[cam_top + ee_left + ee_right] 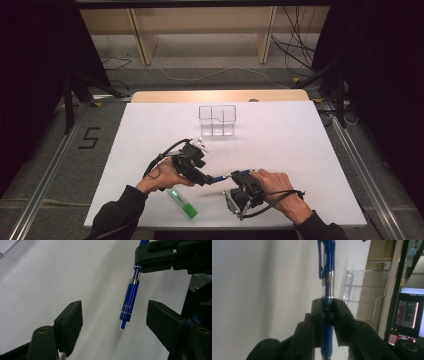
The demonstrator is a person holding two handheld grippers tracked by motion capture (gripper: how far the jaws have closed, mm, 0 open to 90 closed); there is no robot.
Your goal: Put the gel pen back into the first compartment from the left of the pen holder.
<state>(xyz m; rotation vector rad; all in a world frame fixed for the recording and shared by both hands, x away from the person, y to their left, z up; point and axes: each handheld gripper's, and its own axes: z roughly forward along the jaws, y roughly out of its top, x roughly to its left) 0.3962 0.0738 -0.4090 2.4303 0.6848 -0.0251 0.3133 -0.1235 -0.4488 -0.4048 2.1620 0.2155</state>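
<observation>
White table (280,150) wide around pen (220,177) between claws.

Set high above the near edge of the white table (280,130), looking forward and down. Mounted on each gripper, close in, sighting along its black jaws. Shared by all three views: the blue pen (130,298); shared by the high and right gripper views: the clear organizer (364,295) at the far side.
</observation>
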